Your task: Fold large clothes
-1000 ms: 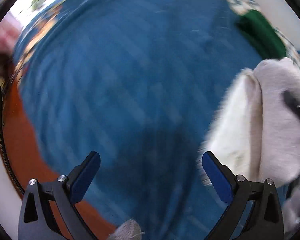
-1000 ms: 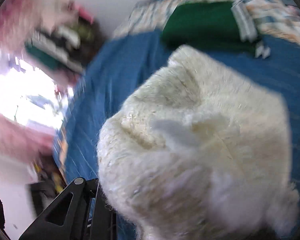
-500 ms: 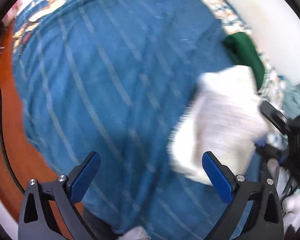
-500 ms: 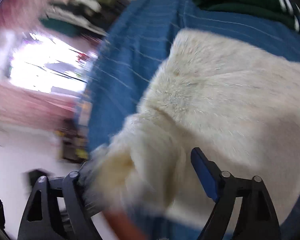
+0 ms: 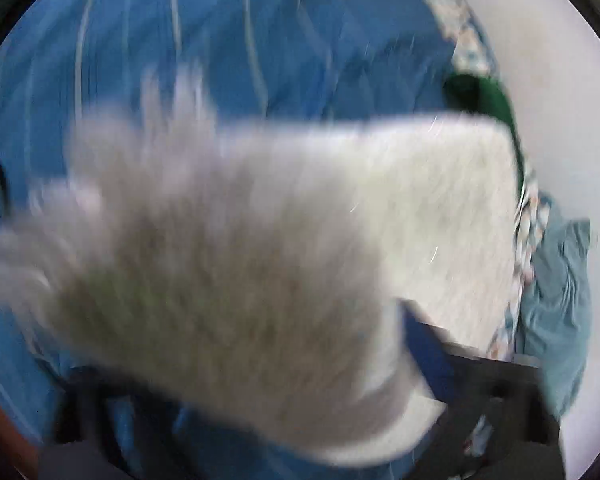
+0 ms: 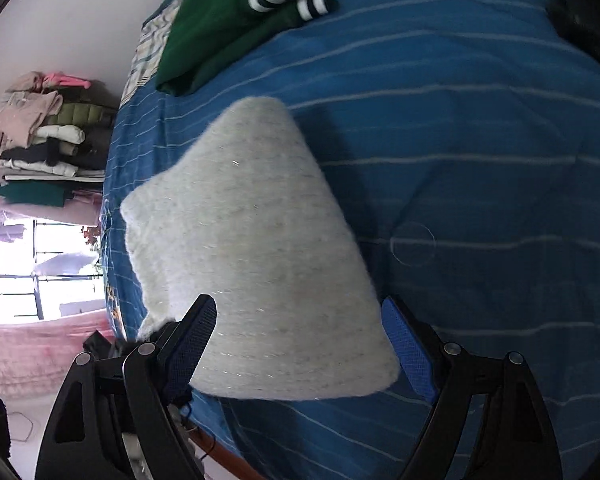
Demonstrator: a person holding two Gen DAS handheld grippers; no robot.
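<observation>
A white fuzzy sweater [image 6: 252, 240], folded into a compact bundle, lies on the blue striped bedspread [image 6: 460, 160]. My right gripper [image 6: 300, 344] is open just above its near end, one blue pad on each side, neither pressing. In the left wrist view the sweater [image 5: 240, 260] is blurred and fills the middle. It sits between the jaws of my left gripper [image 5: 260, 360], which are closing around it. Only the right-hand pad [image 5: 424, 352] shows there, at the sweater's edge. The sweater hides the other finger.
A dark green garment with white stripes [image 6: 228, 28] lies at the far edge of the bed, near the wall. A stack of folded clothes [image 6: 48, 140] stands beyond the bed's left side. A teal cloth [image 5: 560, 300] is bunched against the wall.
The right gripper has opened off the sweater, which now rests on the bed. The left gripper has swung over to the sweater, which now fills its view.
</observation>
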